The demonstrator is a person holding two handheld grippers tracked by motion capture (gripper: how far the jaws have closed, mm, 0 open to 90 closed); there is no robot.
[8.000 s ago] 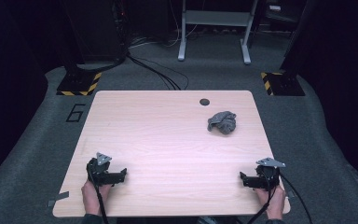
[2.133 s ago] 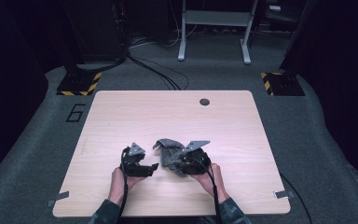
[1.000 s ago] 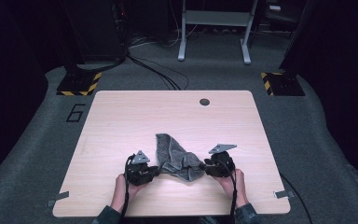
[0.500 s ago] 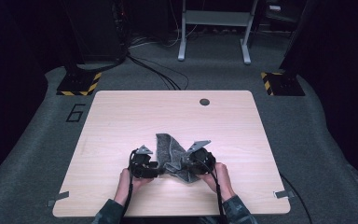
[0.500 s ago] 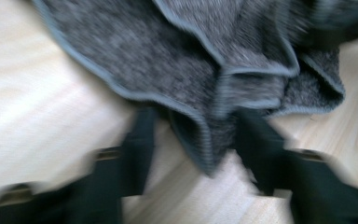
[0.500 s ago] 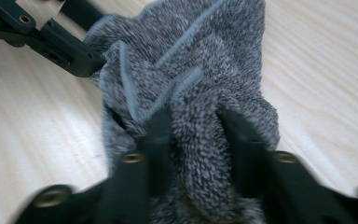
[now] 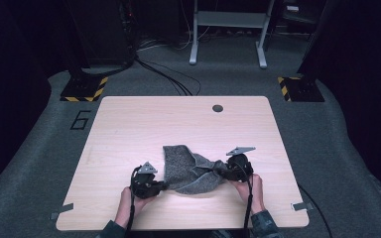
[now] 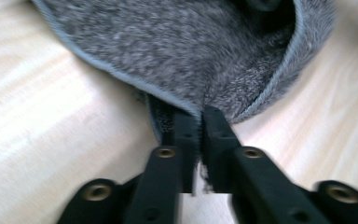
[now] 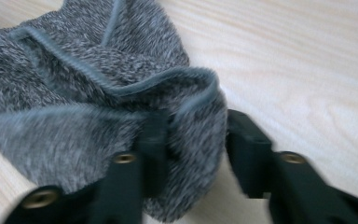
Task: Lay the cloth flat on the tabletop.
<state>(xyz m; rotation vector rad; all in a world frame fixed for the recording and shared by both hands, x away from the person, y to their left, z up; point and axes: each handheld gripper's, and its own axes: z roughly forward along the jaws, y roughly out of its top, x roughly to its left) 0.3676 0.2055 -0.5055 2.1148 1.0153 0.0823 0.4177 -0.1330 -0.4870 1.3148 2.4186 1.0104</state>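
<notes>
A grey fuzzy cloth lies rumpled on the wooden table, near the front, between both grippers. My left gripper is at the cloth's left corner. In the left gripper view its jaws pinch the hemmed edge of the cloth; they have just eased open a little but still press on the hem. My right gripper is at the cloth's right end. Its jaws have just been opening and stand apart, with a fold of the cloth between them and a gap at one jaw.
A small dark round hole sits near the table's far edge. Tape strips mark the front corners. Beyond the table lie floor cables and two stand bases with yellow and black stripes.
Half a second ago both grippers were drawn in close at the cloth. Now they have moved apart again, the right one farther right, and the cloth lies spread wider between them.
</notes>
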